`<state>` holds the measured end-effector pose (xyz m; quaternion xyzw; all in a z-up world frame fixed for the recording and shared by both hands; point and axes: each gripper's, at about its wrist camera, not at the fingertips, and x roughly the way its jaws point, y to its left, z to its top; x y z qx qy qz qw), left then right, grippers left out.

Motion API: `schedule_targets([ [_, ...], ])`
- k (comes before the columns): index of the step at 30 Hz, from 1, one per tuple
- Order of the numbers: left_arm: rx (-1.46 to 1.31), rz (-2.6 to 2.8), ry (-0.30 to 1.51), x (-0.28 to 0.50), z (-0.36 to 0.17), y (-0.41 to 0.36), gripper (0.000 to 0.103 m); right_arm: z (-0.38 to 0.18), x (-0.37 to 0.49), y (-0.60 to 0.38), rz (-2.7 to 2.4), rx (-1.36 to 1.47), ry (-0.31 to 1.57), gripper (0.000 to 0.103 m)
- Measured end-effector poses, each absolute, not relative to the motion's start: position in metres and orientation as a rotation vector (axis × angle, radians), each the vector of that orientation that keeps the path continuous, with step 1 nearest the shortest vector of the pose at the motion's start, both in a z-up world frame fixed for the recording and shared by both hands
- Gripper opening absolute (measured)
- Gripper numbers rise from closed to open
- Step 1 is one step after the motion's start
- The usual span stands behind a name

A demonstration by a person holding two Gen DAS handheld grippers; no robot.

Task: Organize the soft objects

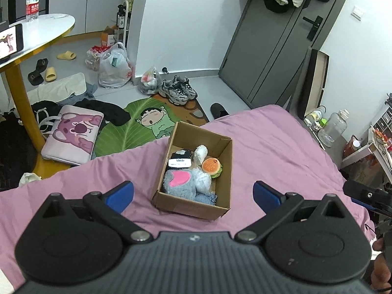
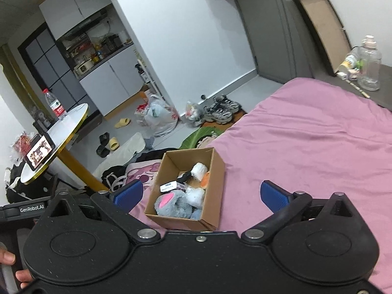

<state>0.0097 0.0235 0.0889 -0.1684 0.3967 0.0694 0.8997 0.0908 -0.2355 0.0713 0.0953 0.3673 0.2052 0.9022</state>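
An open cardboard box (image 1: 224, 169) sits on the pink bed (image 1: 281, 147). It holds a grey plush with a pink patch (image 1: 180, 182), a burger toy (image 1: 212, 167), a white soft bundle (image 1: 201, 153), a black tissue pack (image 1: 180, 162) and a pale blue-white soft piece (image 1: 203, 180). My left gripper (image 1: 193, 194) is open and empty, above the bed just before the box. In the right wrist view the box (image 2: 215, 171) lies ahead with the same grey plush (image 2: 174, 204). My right gripper (image 2: 201, 196) is open and empty near the box's front corner.
The bed's left edge drops to a cluttered floor: a pink laptop sleeve (image 1: 73, 134), a leaf rug (image 1: 137, 127), sneakers (image 1: 177, 90), plastic bags (image 1: 114, 66). A round table (image 1: 36, 31) stands at the left with a bottle and phone. Bottles (image 1: 333, 127) stand beside the bed's right side.
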Motion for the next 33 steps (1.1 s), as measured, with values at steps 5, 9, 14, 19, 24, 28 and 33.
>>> schedule_targets([
  [5, -0.321, 0.116, 0.813, -0.003, 0.094, 0.016, 0.103, 0.073, 0.071, -0.246, 0.411, 0.179, 0.76, 0.103],
  [9, -0.315, 0.083, 0.813, -0.011, 0.094, 0.009, 0.103, 0.074, 0.058, -0.253, 0.388, 0.17, 0.772, 0.103],
  [14, -0.277, 0.074, 0.812, -0.021, 0.094, 0.001, 0.103, 0.062, 0.045, -0.261, 0.379, 0.173, 0.789, 0.103],
  [19, -0.243, 0.069, 0.807, -0.028, 0.094, -0.004, 0.103, 0.059, 0.036, -0.268, 0.388, 0.201, 0.776, 0.103],
  [24, -0.242, 0.064, 0.812, -0.031, 0.089, -0.003, 0.103, 0.062, 0.029, -0.262, 0.403, 0.183, 0.757, 0.103],
  [28, -0.219, 0.067, 0.803, -0.036, 0.088, -0.006, 0.103, 0.063, 0.028, -0.256, 0.395, 0.159, 0.747, 0.103],
  [33, -0.214, 0.053, 0.802, -0.038, 0.087, -0.008, 0.103, 0.064, 0.028, -0.248, 0.414, 0.141, 0.753, 0.103],
])
